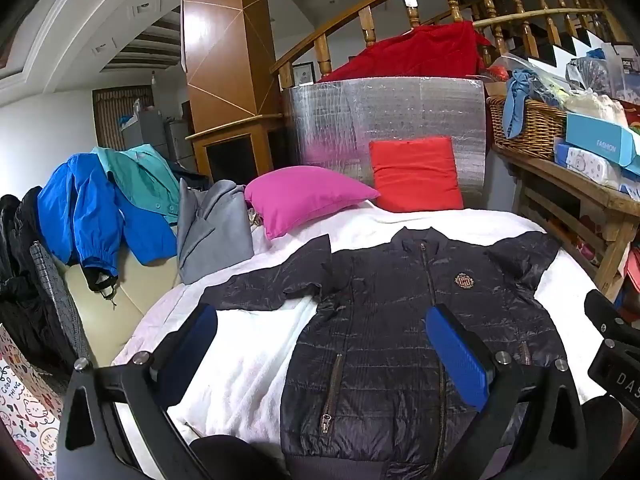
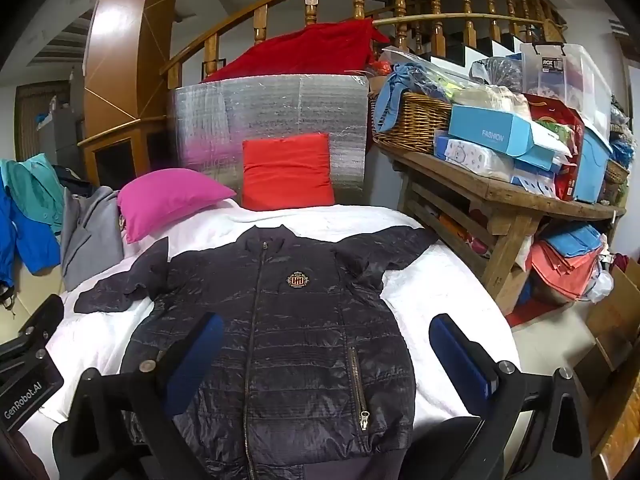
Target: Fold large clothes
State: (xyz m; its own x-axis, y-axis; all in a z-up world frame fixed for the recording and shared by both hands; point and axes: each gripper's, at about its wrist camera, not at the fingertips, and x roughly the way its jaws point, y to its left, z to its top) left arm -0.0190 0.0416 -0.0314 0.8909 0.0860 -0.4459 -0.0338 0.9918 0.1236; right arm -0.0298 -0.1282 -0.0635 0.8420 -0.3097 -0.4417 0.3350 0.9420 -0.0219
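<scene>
A dark navy quilted jacket (image 1: pixel 400 328) lies flat, front up and zipped, on a white blanket (image 1: pixel 248 360), collar away from me and both sleeves spread out. It also shows in the right wrist view (image 2: pixel 280 320). My left gripper (image 1: pixel 324 344) is open and empty, held above the jacket's left lower half. My right gripper (image 2: pixel 324 344) is open and empty above the jacket's right lower half, over the white blanket (image 2: pixel 432 292). Each gripper's body shows at the edge of the other's view.
A pink pillow (image 1: pixel 304 196) and a red pillow (image 1: pixel 416 172) lie beyond the collar against a silver foil panel (image 1: pixel 384 120). Blue, teal and grey clothes (image 1: pixel 120 208) hang at the left. A cluttered wooden bench (image 2: pixel 500 196) with a wicker basket (image 2: pixel 412 120) stands at the right.
</scene>
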